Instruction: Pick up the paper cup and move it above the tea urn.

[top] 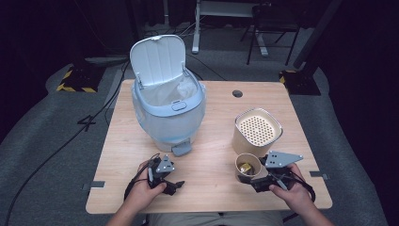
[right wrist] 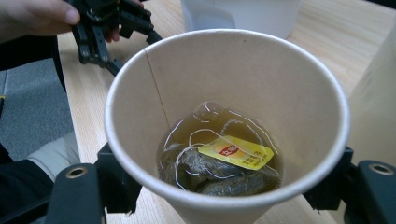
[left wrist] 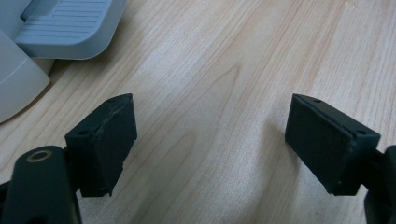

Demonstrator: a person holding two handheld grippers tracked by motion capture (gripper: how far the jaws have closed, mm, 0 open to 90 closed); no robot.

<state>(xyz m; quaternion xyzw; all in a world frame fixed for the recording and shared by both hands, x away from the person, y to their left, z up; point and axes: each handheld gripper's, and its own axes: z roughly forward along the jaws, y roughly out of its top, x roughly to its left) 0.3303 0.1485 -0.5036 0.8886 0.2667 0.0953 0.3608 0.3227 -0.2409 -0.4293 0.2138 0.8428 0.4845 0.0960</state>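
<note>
The right claw [top: 258, 181] is clamped on a tan paper cup [top: 248, 168] at the near right of the light wooden table [top: 211, 197], just in front of the cream square-sided container with a perforated top [top: 257, 132]. The right gripper view shows its jaws pressing the cup wall from both sides, and inside sit a shallow pool of amber tea, a soaked dark tea bag [right wrist: 219, 175], its white string and a yellow paper tag [right wrist: 236, 152]. The thin wall could buckle under a hard squeeze, and any tilt while the cup is carried would slop tea onto the wood. Left of the cup, the left claw [top: 171, 184] rests low over bare table with its jaws spread wide and nothing between them, so it offers no support if the cup slips. Farther back and left of the cup stands the pale blue plastic pedal bin [top: 167, 113], lid [top: 157, 59] raised, a thin white liner [top: 169, 94] inside. Tipping the cup there would likely send liquid along with the bag, and the cup's rim might catch the bin edge; pouring through the perforated container first looks safer.
</note>
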